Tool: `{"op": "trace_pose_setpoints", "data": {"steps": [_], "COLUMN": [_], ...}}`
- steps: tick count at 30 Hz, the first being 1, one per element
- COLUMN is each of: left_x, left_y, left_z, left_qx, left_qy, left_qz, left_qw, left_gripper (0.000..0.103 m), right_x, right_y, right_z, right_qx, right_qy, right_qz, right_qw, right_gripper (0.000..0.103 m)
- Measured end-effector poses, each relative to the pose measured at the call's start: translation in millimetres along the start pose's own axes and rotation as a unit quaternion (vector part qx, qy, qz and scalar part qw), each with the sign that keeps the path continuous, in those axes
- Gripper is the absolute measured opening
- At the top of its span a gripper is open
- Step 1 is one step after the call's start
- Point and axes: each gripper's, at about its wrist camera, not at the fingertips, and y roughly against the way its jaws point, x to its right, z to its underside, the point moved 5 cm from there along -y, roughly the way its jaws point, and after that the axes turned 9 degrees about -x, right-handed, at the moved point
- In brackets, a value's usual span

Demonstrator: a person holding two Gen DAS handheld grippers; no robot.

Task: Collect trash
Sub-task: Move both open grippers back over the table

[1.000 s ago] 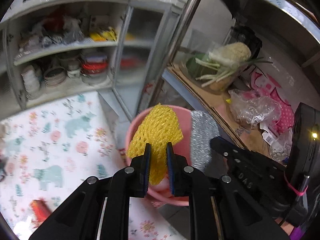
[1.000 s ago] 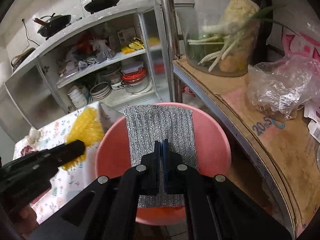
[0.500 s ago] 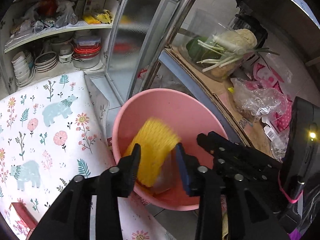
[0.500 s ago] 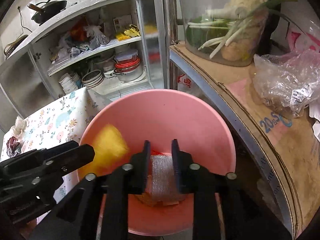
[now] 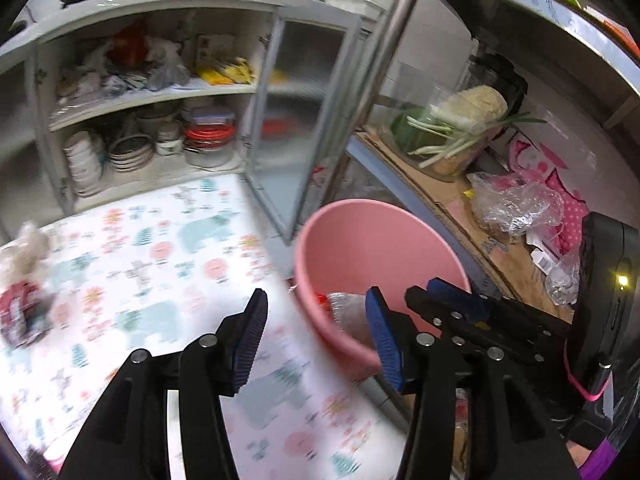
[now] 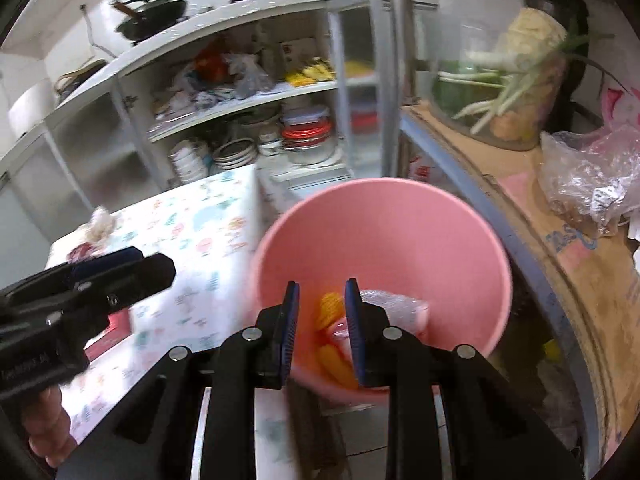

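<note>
A pink bin [image 5: 360, 236] [image 6: 380, 232] stands on the floor beside the table. Inside it lie a yellow foam net [image 6: 330, 306] and a silvery scrubbing cloth [image 6: 392, 306]; a clear wrapper [image 5: 348, 308] also shows there. My left gripper [image 5: 316, 308] hovers over the table edge by the bin's rim, its jaws opening with nothing between them. My right gripper [image 6: 322, 292] hangs above the bin, open and holding nothing. On the far left of the table lie a red packet [image 5: 20, 312] and a crumpled pale wad [image 5: 28, 248].
A table with an animal-print cloth [image 5: 140, 260] lies left of the bin. Behind it is a white cupboard [image 5: 160, 120] full of dishes, its glass door ajar. On the right runs a metal rack shelf [image 6: 580, 272] lined with cardboard, bearing vegetables and plastic bags.
Both grippers let go: the yellow net and the silver cloth dropped into the pink bin. The jaws spread, and both grippers drew back to the left, toward the table.
</note>
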Motion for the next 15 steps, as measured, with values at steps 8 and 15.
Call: {"op": "trace_pose_setpoints", "data": {"steps": [8,15], "left_x": [-48.0,-107.8], "left_y": [61.8,109.0], "left_z": [39.4,92.2], "left_qx": [0.017,0.017], "left_qy": [0.023,0.055], "left_qz": [-0.049,-0.109], "left_qw": [0.9984,0.9924], "left_gripper": [0.056,0.056], "right_x": [-51.5,-92.3], "right_y": [12.2,13.3], "right_z": [21.1,32.3], "right_qx": [-0.012,-0.023], "right_qy": [0.038,0.068], "right_qz": [-0.045,-0.077], "right_qw": [0.998,0.994], "right_gripper": [0.025,0.026]}}
